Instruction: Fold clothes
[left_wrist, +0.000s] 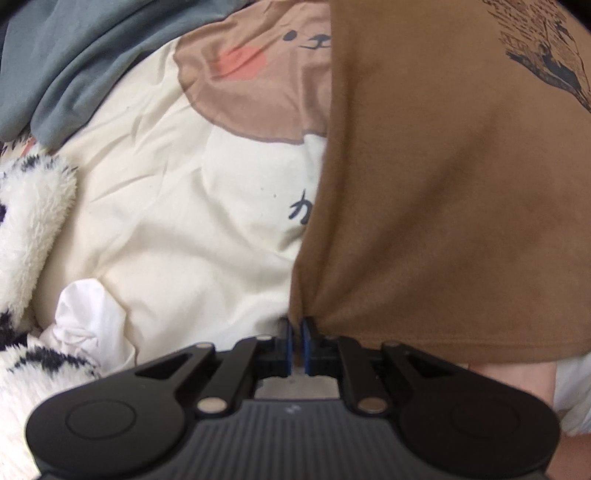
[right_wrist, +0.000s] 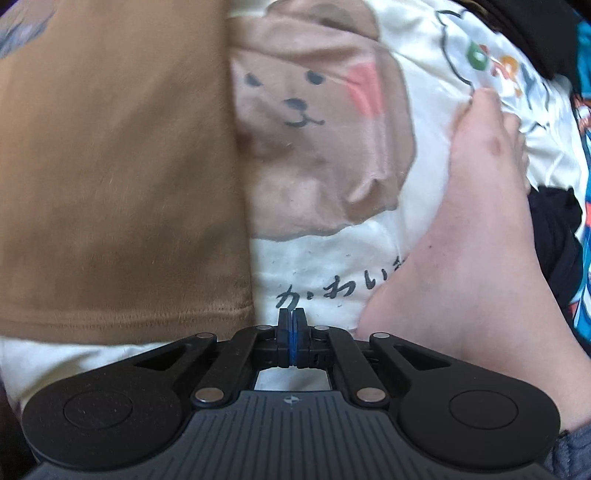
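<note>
Both tongs (left_wrist: 298, 325) (right_wrist: 291, 317) closed, left pinching brown shirt (left_wrist: 443, 203)

Your right gripper (right_wrist: 291, 317): jaws pressed together, nothing visibly between them. Brown shirt (right_wrist: 110, 177) at left, over cream bear-print bedding (right_wrist: 317, 266). Your bare foot (right_wrist: 476, 236) rests at right.

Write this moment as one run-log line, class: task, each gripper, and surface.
task: fold clothes | left gripper: shut on brown shirt corner | right gripper: shut, empty | surface: cream bear-print cover
</note>
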